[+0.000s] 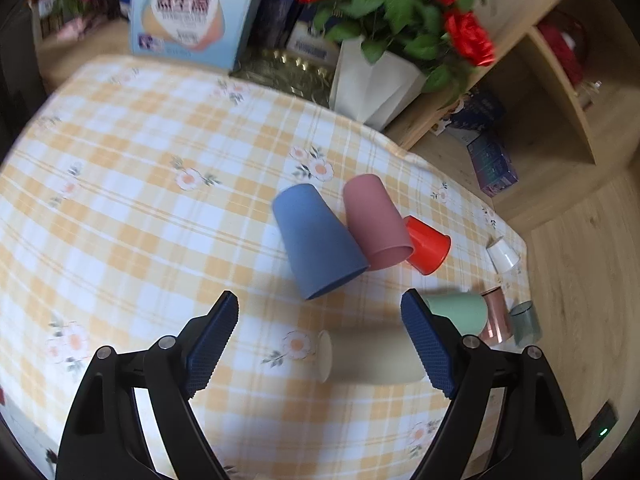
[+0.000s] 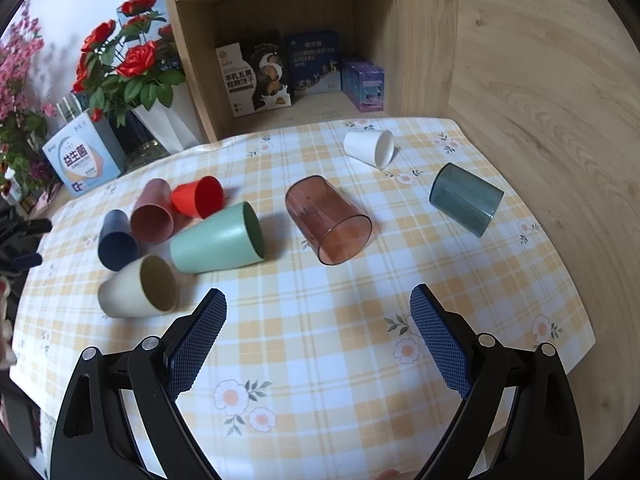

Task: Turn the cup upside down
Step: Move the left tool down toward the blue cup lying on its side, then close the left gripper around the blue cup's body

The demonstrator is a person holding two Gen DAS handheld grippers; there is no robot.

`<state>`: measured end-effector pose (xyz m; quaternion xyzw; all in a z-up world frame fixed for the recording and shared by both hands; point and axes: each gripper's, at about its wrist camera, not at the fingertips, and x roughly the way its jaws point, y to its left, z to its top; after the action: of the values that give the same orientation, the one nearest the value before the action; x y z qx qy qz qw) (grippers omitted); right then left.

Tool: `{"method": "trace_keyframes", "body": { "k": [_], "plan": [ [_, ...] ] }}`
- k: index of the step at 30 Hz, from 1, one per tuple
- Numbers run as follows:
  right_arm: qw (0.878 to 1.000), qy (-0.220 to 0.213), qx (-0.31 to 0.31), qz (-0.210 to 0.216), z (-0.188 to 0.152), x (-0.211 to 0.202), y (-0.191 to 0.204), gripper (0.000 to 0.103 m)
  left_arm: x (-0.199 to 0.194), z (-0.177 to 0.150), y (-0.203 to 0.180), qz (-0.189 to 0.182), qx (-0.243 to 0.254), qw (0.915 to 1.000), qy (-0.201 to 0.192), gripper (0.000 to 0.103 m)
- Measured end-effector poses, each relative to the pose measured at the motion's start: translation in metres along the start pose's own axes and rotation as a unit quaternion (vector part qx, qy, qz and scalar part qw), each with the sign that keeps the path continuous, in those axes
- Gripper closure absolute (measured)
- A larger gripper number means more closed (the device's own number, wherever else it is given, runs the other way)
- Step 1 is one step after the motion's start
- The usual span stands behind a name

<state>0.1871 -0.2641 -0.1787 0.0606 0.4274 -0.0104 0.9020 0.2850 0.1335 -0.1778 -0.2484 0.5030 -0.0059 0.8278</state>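
Several cups lie on their sides on the checked tablecloth: blue, pink, red, cream, green, clear brown, clear grey and white. My left gripper is open, its jaws wide apart just above the cream cup, whose base end sits behind the right finger. My right gripper is open and empty over bare cloth, nearer than the brown cup. The cream cup and green cup lie to its left.
A white vase of red roses and a light blue box stand at the back of the table. A wooden shelf unit with boxes stands behind the table. The table's right edge meets a wooden wall.
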Motion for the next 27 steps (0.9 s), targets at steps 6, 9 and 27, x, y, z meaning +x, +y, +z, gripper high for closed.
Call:
{"method": "trace_keyframes", "body": {
  "k": [6,9,27],
  "plan": [
    [1.0,0.016,0.004,0.002,0.002,0.018,-0.004,0.013,0.048,0.027,0.014,-0.041,-0.085,0.9943,0.049,0.022],
    [1.0,0.026,0.006,0.002,0.003,0.024,-0.005,0.013,0.07,0.037,0.017,-0.048,-0.109,0.9911,0.06,0.022],
    [0.999,0.034,0.004,-0.004,0.006,0.035,-0.006,0.013,0.129,0.05,0.03,-0.003,-0.126,0.9887,0.081,0.031]
  ]
}}
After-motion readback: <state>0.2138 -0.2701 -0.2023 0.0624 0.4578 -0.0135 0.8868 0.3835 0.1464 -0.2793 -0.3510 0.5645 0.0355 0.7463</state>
